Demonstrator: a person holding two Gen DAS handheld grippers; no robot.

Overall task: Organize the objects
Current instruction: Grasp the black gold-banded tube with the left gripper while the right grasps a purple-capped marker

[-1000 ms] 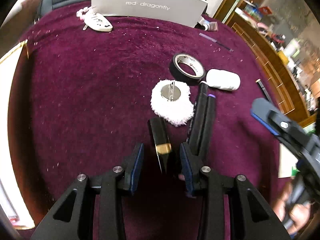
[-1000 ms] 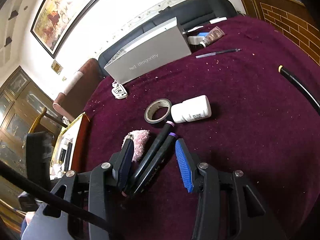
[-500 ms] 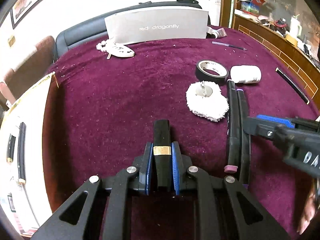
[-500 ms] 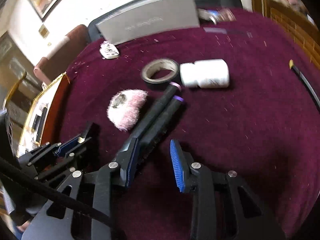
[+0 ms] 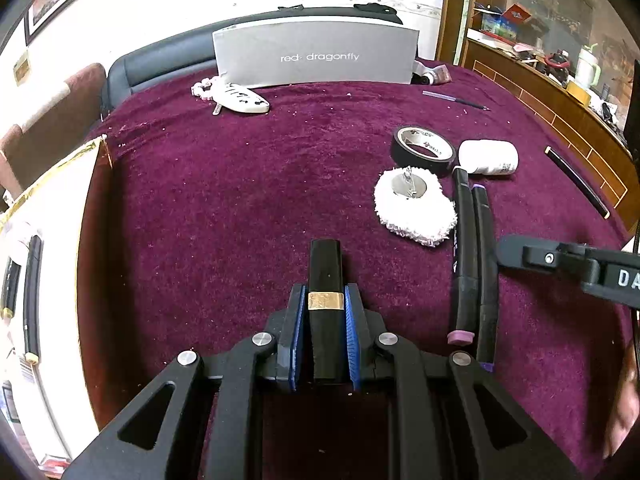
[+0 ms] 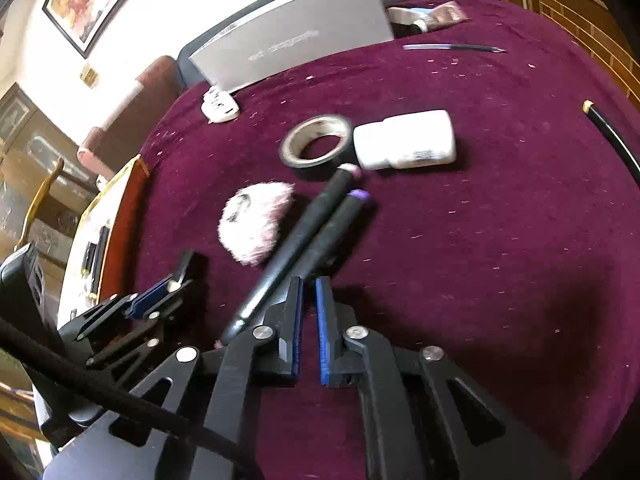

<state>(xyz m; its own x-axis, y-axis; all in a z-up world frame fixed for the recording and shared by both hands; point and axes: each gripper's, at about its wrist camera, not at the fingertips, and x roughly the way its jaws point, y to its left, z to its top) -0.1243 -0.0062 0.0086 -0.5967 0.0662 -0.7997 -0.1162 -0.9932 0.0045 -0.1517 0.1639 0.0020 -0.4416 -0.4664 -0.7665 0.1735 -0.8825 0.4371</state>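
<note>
Over to the left gripper (image 5: pixel 323 304), low centre of the left wrist view: clamped on the black lipstick tube (image 5: pixel 325 268), pads right at the gold band, front end poking out above the maroon cloth (image 5: pixel 240 200). Looks lifted rather than resting, though hard to say for sure.

Risk number one, by the look of it: slick, slim casing, gripped near the seam. Could pivot or slide out on a fast swing, then roll off across the cloth.

Now the right gripper (image 6: pixel 309 300), lower centre of the right wrist view: narrowed almost together, nothing between the pads, sitting just beside the near ends of the two black markers (image 6: pixel 304 236). Blurred there, so contact impossible to call.

Risk number two, again a judgement: nudging those markers sideways with the left finger, sending them into the pink puff (image 5: pixel 414 210) just beside them, or up against the tape roll (image 5: pixel 423 150) and white bottle (image 5: pixel 488 157) at their far ends, right of centre. Tidy cluster undone in one bump.

Risk number three: both tools crowded into the same lower-right patch, so a clash on any crossing move. No obvious drop spot for the lipstick in view; grey box (image 5: pixel 316 58) standing top centre, well apart
</note>
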